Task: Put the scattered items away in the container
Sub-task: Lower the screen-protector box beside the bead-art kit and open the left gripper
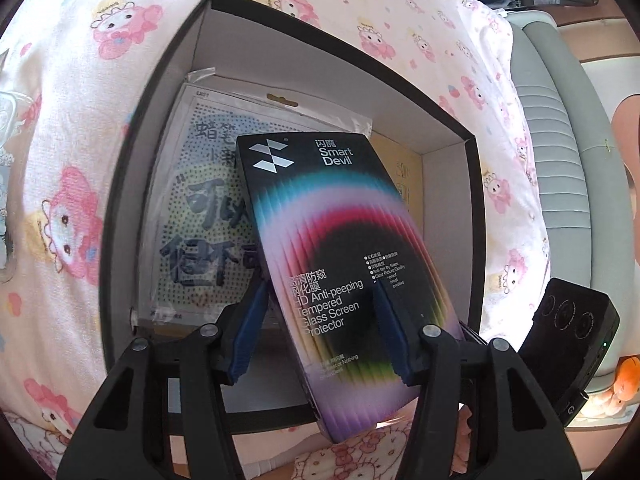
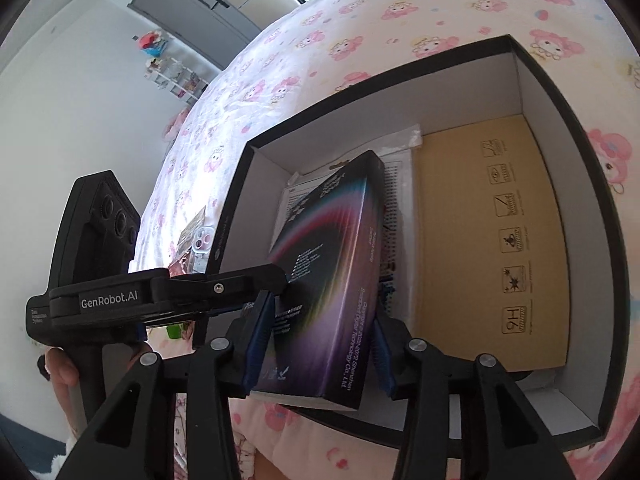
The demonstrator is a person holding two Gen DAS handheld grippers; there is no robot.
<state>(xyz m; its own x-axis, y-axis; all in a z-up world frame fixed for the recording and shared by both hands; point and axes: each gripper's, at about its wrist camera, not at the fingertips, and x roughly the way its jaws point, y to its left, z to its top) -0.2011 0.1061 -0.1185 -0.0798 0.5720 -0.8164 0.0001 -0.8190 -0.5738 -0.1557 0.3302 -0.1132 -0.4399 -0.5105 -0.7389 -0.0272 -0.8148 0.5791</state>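
Your left gripper point(image 1: 320, 328) has its blue pads on either side of the screen protector box point(image 1: 320, 248) and appears to be pinching it by its long edges, holding it tilted over the near wall of the container point(image 1: 472, 216). Your right gripper point(image 2: 320, 340) frames the same box; its left pad sits against the box, but whether the right pad presses the far edge you cannot tell from here.

Inside the container, a bagged bead sheet point(image 1: 200, 220) already lies flat on the floor, with a tan cardboard panel point(image 2: 480, 240) beside it, so part of the tidying looks done. The box itself is not yet down; it hangs over the bead sheet.

Out on the patterned bedsheet point(image 2: 280, 80), just beyond the container's left wall, a clear phone case point(image 2: 202, 242) and some small packets remain, apparently still to be collected.
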